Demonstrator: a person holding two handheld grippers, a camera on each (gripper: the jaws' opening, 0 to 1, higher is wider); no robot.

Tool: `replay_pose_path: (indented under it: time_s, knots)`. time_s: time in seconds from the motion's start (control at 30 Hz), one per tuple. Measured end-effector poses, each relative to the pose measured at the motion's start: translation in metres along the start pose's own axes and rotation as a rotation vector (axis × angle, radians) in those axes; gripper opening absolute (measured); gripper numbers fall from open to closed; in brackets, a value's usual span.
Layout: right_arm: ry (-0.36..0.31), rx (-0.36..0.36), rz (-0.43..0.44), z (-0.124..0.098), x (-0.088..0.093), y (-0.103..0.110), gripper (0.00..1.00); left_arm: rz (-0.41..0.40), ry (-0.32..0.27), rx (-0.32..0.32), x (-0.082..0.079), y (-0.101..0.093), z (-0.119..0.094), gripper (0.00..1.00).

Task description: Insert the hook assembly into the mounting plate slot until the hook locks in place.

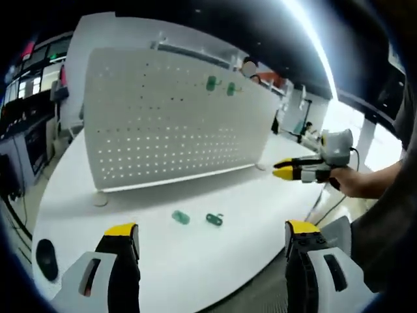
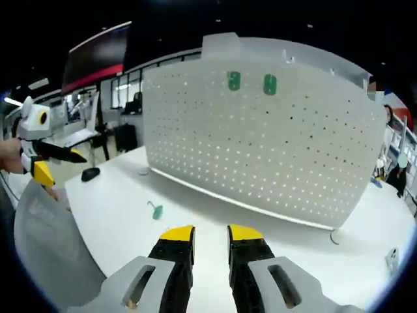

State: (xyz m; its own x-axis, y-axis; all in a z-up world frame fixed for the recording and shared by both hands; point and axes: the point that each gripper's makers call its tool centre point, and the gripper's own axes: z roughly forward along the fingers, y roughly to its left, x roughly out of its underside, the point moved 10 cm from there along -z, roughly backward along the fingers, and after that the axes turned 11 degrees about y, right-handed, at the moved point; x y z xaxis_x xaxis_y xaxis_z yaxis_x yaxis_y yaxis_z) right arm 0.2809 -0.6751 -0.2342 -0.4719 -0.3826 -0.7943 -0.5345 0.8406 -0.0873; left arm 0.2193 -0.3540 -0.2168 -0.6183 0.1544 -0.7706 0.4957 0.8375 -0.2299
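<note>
Left gripper view: left claw (image 1: 212, 236) gapes wide over the white worktop (image 1: 195, 261), holding nothing, w/ 2 green hooks (image 1: 180, 217) lying just ahead between its jaws, apart from them, in front of the upright white pegboard (image 1: 169, 117); 2 more green hooks (image 1: 212, 83) sit in the board's top rows. Right gripper view: right claw (image 2: 211, 233) narrow, nearly closed, empty; 1 green hook (image 2: 157, 211) on the worktop ahead-left, pegboard beyond.

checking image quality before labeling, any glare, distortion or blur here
Left gripper view: a bright ceiling light streak washes out the top right; fisheye bows the pegboard. Right gripper view: light shines through the pegboard holes, and the green hook on the table looks small and soft.
</note>
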Motion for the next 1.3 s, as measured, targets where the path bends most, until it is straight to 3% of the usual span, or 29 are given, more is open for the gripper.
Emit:
replay_pose_path:
  time_s: [0.37, 0.73, 0.77, 1.03, 1.3]
  knots:
    - [0.064, -0.099, -0.043, 0.004, 0.02, 0.028, 0.18, 0.002, 0.048, -0.003, 0.011, -0.002, 0.003, 0.94]
    - [0.133, -0.192, -0.13, 0.017, 0.031, 0.039, 0.18, 0.01, 0.16, 0.011, 0.028, -0.006, 0.016, 0.94]
    - [0.158, -0.218, -0.178, 0.023, 0.033, 0.041, 0.18, 0.007, 0.167, 0.015, 0.029, -0.007, 0.017, 0.94]
    - [0.224, -0.292, -0.304, 0.058, 0.035, 0.046, 0.17, -0.006, 0.184, 0.024, 0.031, -0.004, 0.02, 0.93]
    - [0.268, -0.31, -0.365, 0.101, 0.032, 0.043, 0.16, -0.006, 0.191, 0.036, 0.027, -0.005, 0.025, 0.92]
